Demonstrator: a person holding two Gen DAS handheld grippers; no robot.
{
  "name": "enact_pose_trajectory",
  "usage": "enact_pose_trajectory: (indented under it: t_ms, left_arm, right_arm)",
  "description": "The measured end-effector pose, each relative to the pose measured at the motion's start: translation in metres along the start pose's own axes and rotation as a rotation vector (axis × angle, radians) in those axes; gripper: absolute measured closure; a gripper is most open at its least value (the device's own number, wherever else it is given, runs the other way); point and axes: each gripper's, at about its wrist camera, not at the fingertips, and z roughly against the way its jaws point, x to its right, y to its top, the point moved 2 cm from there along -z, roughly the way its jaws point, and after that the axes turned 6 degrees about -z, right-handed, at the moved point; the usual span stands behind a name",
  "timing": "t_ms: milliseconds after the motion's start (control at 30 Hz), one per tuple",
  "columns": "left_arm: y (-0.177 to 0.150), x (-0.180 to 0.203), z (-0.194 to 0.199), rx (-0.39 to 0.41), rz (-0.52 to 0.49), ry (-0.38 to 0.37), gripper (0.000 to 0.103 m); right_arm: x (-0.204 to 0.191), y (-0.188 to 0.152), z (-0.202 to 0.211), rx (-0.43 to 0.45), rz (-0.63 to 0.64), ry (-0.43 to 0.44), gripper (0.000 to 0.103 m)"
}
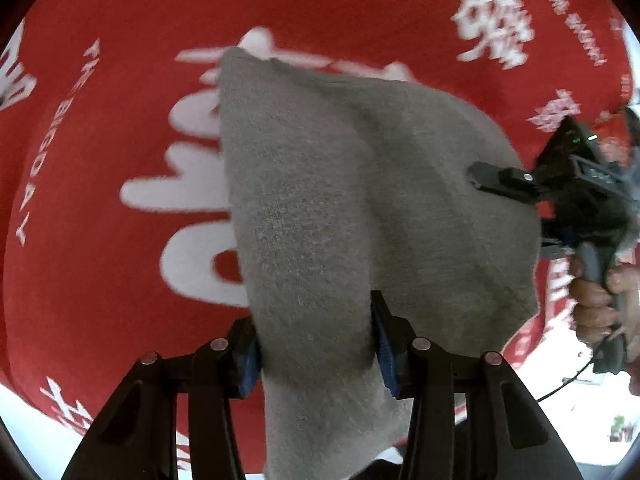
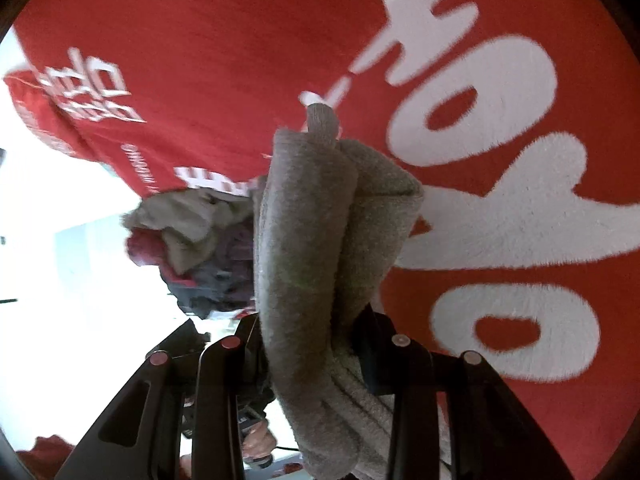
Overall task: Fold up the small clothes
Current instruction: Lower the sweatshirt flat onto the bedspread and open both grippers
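Note:
A small grey fleecy garment hangs lifted over a red blanket with large white lettering. In the left wrist view my left gripper is shut on the garment's near edge, blue pads pressing the cloth from both sides. My right gripper comes in from the right and pinches the garment's far edge, held by a person's hand. In the right wrist view the right gripper is shut on the same grey garment, which bunches in folds between its black fingers and hides the pads.
The red blanket covers most of the surface below. A pile of other clothes, beige, dark and red, lies at the blanket's left edge in the right wrist view. Beyond it the background is bright white.

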Motion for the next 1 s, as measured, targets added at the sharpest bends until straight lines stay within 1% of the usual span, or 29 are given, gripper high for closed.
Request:
enact_pose_trajectory:
  t_ms: [67,133,167,200,233,267,300,367,400,433,467,533,567,633,733,800,833,867,933,1000]
  left_arm:
    - [-0.004,-0.009,0.002,0.021,0.035,-0.004,0.044]
    - [-0.005,-0.01,0.007,0.03,0.037,0.01,0.044]
    - [-0.006,-0.009,0.01,0.031,0.029,0.032,0.043]
    - [-0.007,-0.008,0.015,0.033,0.02,0.06,0.04]
    - [-0.008,-0.007,0.019,0.034,0.013,0.09,0.029]
    - [-0.009,-0.006,0.025,0.046,0.007,0.123,0.022]
    - [-0.008,-0.004,0.029,0.058,0.004,0.139,0.021]
    - [-0.009,-0.003,0.038,0.067,0.003,0.166,0.021]
    - [-0.008,-0.001,0.039,0.068,0.008,0.171,0.021]
    - [-0.008,-0.001,0.041,0.067,0.013,0.175,0.015]
    - [-0.008,0.0,0.042,0.062,0.02,0.183,0.0]
    - [-0.007,0.001,0.044,0.068,0.023,0.198,0.0]
    - [-0.008,0.003,0.046,0.063,0.017,0.207,0.0]
    - [-0.01,0.005,0.046,0.052,0.01,0.222,0.0]
    - [-0.012,0.007,0.049,0.054,0.01,0.222,0.0]
    - [-0.014,0.009,0.047,0.051,0.011,0.205,0.0]
    - [-0.015,0.009,0.046,0.045,0.012,0.208,0.0]
    - [-0.015,0.009,0.043,0.032,0.015,0.212,0.0]
    - [-0.016,0.01,0.042,0.019,0.024,0.212,0.0]
    - [-0.017,0.012,0.045,0.017,0.022,0.219,0.0]
  right_arm:
    - [0.007,0.006,-0.01,0.011,0.024,-0.111,0.061]
    - [0.011,0.012,-0.007,0.046,0.03,-0.229,0.054]
    - [0.01,0.013,-0.005,0.057,0.031,-0.257,0.051]
    - [0.008,0.012,0.001,0.074,0.045,-0.295,0.046]
    - [0.005,0.01,0.005,0.085,0.063,-0.327,0.043]
    - [0.0,0.006,0.011,0.097,0.083,-0.364,0.042]
    - [-0.005,0.001,0.015,0.105,0.099,-0.397,0.042]
    - [-0.012,-0.011,0.023,0.114,0.121,-0.437,0.042]
    - [-0.014,-0.019,0.027,0.115,0.128,-0.442,0.042]
    - [-0.017,-0.029,0.028,0.11,0.129,-0.434,0.042]
    - [-0.018,-0.032,0.029,0.106,0.126,-0.423,0.042]
    - [-0.015,-0.044,0.023,0.082,0.103,-0.39,0.042]
    - [-0.01,-0.048,0.019,0.068,0.089,-0.39,0.045]
    - [-0.003,-0.052,0.009,0.039,0.071,-0.403,0.091]
    - [-0.011,-0.057,0.004,0.068,0.144,-0.462,0.091]
    - [-0.01,-0.061,0.004,0.079,0.202,-0.54,0.092]
    - [-0.005,-0.062,0.001,0.075,0.234,-0.594,0.092]
    - [0.003,-0.062,-0.003,0.068,0.25,-0.621,0.092]
    - [0.01,-0.06,-0.001,0.083,0.226,-0.589,0.091]
    - [0.008,-0.063,0.006,0.094,0.228,-0.585,0.089]
